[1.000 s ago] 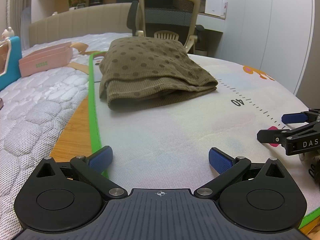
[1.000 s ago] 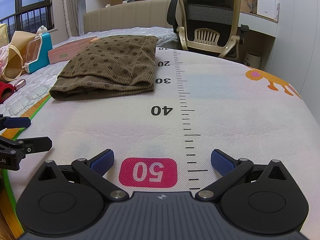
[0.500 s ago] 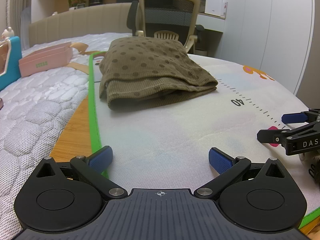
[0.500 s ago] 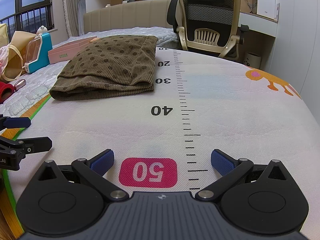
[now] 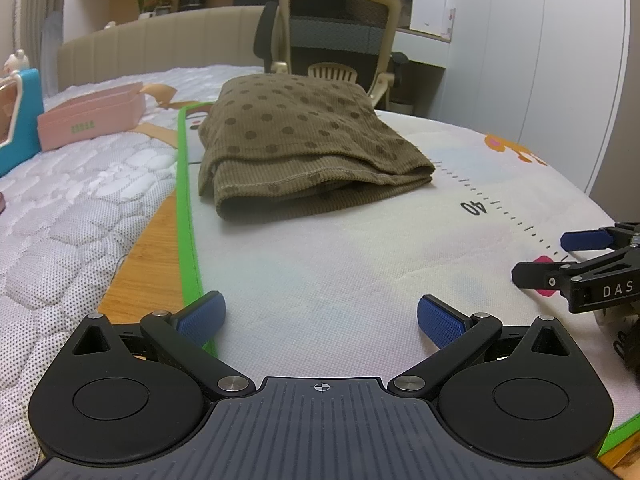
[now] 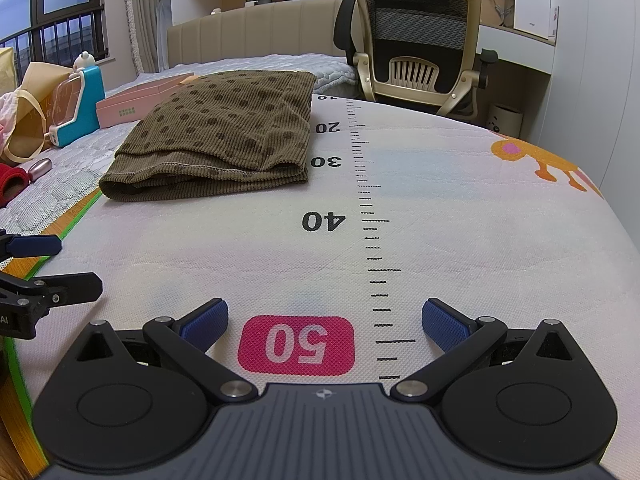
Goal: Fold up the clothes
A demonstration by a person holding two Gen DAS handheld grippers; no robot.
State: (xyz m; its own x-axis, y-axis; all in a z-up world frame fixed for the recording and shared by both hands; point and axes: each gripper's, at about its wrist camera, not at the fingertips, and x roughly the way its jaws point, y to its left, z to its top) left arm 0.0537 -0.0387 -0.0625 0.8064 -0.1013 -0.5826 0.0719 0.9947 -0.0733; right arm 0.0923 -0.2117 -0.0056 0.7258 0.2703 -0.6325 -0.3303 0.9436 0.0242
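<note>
Garment: a folded olive-brown dotted garment (image 5: 304,152) lies on the white mat (image 5: 340,264) near its green-edged left side, just beside the printed ruler's 20–30 marks
Left tongs (image 5: 320,318): spread wide, empty, low over the mat, well short of the garment
Right tongs (image 6: 324,318): spread wide, empty, above the pink "50" label (image 6: 296,346)
Background: office chair (image 6: 416,48), pink box (image 5: 90,120) on the bed

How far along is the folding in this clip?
Looks done: the brown dotted garment lies folded into a compact stack on the mat. Nothing is in hand; the left hand-held gripper and right hand-held gripper are open, away from it. No unfolded clothes are visible.
</note>
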